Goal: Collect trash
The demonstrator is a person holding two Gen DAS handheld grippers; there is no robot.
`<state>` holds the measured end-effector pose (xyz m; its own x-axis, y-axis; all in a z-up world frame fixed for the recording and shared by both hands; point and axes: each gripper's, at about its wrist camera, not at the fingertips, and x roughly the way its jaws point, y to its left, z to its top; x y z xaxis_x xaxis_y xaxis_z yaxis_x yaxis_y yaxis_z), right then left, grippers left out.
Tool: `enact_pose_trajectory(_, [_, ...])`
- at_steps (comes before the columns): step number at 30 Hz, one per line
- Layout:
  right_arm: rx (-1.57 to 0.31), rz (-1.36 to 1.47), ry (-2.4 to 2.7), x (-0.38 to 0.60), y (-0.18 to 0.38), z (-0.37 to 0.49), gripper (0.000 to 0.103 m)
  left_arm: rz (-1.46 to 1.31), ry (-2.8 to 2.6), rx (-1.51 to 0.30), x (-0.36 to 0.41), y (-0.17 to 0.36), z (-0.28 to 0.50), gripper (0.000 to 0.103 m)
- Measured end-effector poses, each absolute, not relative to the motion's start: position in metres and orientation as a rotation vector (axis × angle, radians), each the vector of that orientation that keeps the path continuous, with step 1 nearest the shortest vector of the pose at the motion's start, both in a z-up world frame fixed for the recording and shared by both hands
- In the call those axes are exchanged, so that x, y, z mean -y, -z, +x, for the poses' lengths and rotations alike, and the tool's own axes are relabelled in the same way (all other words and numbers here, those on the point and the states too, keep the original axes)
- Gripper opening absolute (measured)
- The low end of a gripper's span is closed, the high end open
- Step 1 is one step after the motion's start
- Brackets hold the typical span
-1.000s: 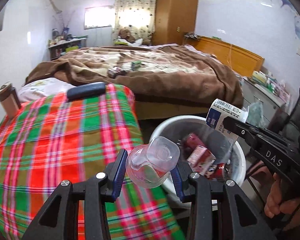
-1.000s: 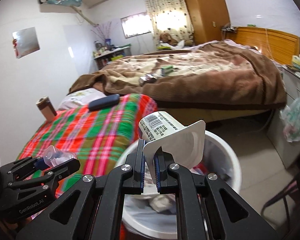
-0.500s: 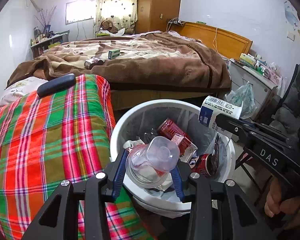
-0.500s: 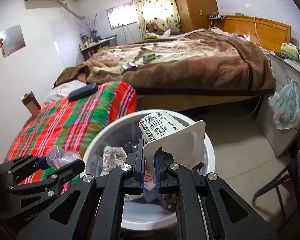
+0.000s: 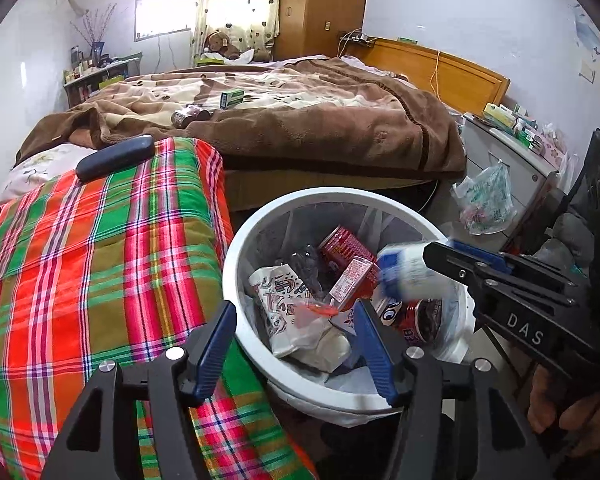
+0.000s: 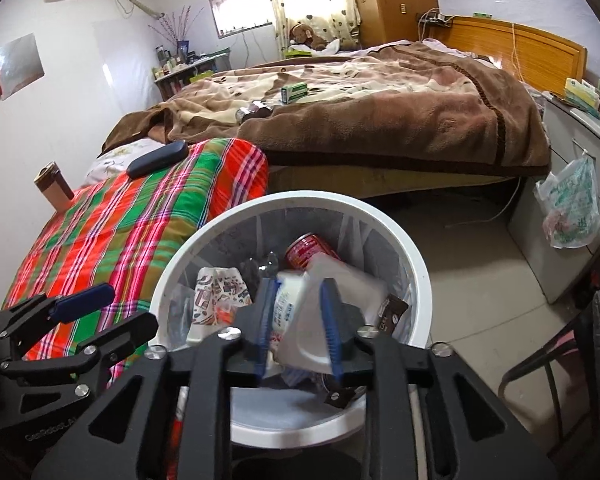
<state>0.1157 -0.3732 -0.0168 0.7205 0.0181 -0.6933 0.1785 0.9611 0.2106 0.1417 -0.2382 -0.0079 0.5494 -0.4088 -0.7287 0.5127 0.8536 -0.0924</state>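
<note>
On right hand-held gripper (image 5: 440, 258), "DAS"

— What covers the near surface?
— A red, green and orange plaid cloth (image 5: 100, 264), with a dark blue oblong case (image 5: 116, 157) lying at its far end.
— And behind?
— A bed under a brown fleece blanket (image 6: 400, 120), a small green box (image 6: 295, 92) resting on it, and a wooden wardrobe (image 5: 320, 4) beyond.
</note>
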Motion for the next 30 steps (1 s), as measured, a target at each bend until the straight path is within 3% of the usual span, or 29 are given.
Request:
enact_pose_trajectory(3, [-0.763,0.289,0.086,0.374,0.015,0.113,0.037,0.129,0.540,-0.822,0.234,0.007,0.140,0.061])
enact_pose_trajectory(30, [-0.533,0.254,0.227,0.323,0.001,0.037,0.037,0.132,0.404,-0.635,0.181,-0.007,0.060,0.061])
